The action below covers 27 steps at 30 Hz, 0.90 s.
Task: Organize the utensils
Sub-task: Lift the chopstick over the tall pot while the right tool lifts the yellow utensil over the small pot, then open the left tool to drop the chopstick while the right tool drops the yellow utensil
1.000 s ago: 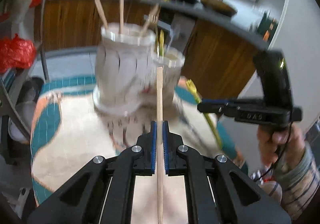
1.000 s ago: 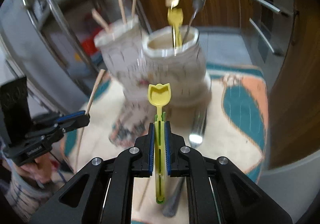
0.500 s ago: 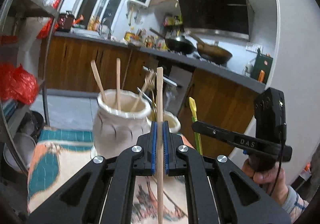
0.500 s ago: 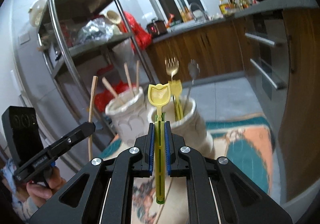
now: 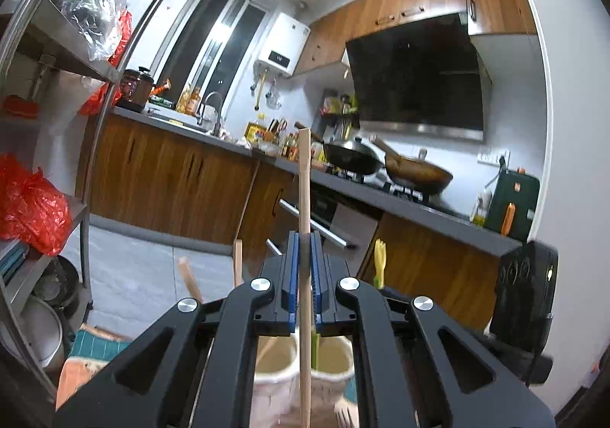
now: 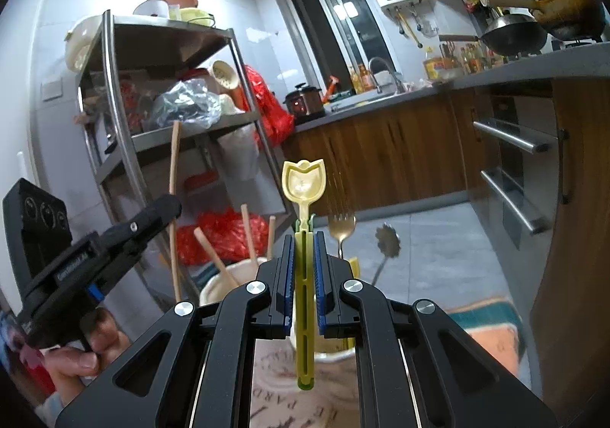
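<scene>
You hold two utensils upright above the twin cream ceramic pots (image 6: 228, 279), apparently lined up to drop each tail-first among its own kind. Your left gripper (image 5: 304, 271) has its blue-padded jaws pinching a plain round wooden chopstick (image 5: 304, 180), poised over the pot bristling with other wooden sticks (image 6: 213, 256). Your right gripper (image 6: 304, 271) clamps a slotted yellow-green plastic spoon (image 6: 303, 184) with a tulip-shaped bowl, above the neighbouring pot that holds a gold fork (image 6: 342, 227) and what may be a dark metal spoon (image 6: 387, 241), blurred here. Both pots look matte and ribbed.
</scene>
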{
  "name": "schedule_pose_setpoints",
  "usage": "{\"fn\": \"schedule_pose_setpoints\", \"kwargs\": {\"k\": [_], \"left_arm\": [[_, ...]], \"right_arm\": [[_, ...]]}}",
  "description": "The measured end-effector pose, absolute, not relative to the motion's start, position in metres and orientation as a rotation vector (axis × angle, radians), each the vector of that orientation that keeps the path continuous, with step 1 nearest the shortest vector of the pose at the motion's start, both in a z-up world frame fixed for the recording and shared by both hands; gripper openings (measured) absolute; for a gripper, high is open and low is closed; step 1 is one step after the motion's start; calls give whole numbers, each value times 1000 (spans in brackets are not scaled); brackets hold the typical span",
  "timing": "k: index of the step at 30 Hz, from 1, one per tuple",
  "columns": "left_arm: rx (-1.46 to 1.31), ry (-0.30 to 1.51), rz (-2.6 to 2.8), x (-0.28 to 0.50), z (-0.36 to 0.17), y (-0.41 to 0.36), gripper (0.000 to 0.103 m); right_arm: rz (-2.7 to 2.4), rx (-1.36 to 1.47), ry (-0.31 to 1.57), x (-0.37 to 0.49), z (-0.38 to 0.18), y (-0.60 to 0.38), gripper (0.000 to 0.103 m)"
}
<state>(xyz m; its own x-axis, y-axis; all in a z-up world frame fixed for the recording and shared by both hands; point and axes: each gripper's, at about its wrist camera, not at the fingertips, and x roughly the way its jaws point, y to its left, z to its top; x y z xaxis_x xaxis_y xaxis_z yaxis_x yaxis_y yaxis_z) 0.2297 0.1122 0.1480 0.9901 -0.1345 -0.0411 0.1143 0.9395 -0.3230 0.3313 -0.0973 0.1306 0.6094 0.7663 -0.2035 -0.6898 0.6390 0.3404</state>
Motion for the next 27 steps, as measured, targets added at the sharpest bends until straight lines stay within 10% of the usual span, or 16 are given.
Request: {"fn": "schedule_pose_setpoints", "kwargs": {"k": [27], "left_arm": [[-230, -48, 0, 246, 114, 106, 6]], "right_arm": [[735, 87, 296, 332, 105, -68, 11]]}}
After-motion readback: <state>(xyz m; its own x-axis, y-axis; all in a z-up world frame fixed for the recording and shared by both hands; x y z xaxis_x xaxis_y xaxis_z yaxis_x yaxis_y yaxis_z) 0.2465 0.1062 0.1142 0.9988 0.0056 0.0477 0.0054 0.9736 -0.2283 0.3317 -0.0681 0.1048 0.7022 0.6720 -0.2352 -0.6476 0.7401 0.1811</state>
